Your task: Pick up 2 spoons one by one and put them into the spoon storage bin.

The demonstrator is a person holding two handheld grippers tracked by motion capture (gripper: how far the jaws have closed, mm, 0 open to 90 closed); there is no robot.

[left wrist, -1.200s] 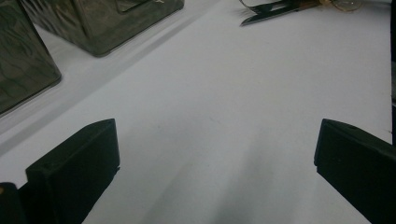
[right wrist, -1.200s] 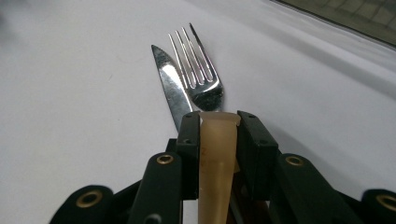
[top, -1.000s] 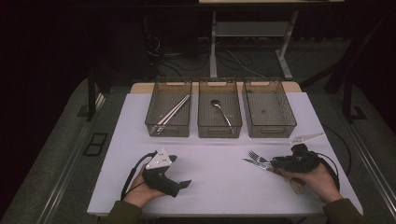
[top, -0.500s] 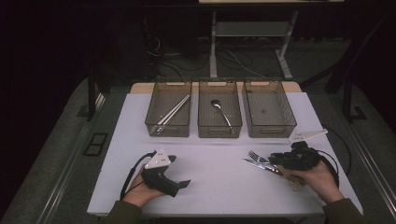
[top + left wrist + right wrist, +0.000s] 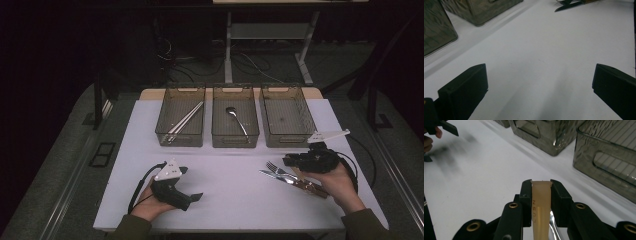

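The left tool [image 5: 176, 184] rested low on the white counter [image 5: 230, 200], its jaws spread wide over bare surface. Behind stood three smoky, ripple-walled plastic bins: the left bin [image 5: 181, 121] with metal chopsticks [image 5: 185, 120], the middle bin [image 5: 235, 122] with a spoon [image 5: 237, 119]. A fork [image 5: 278, 169] and knife [image 5: 275, 176] lay together at the right, tips pointing left, long axes running across the counter. The right tool [image 5: 541, 185] was clamped on a pale tan handle [image 5: 540, 205] standing between its jaws.
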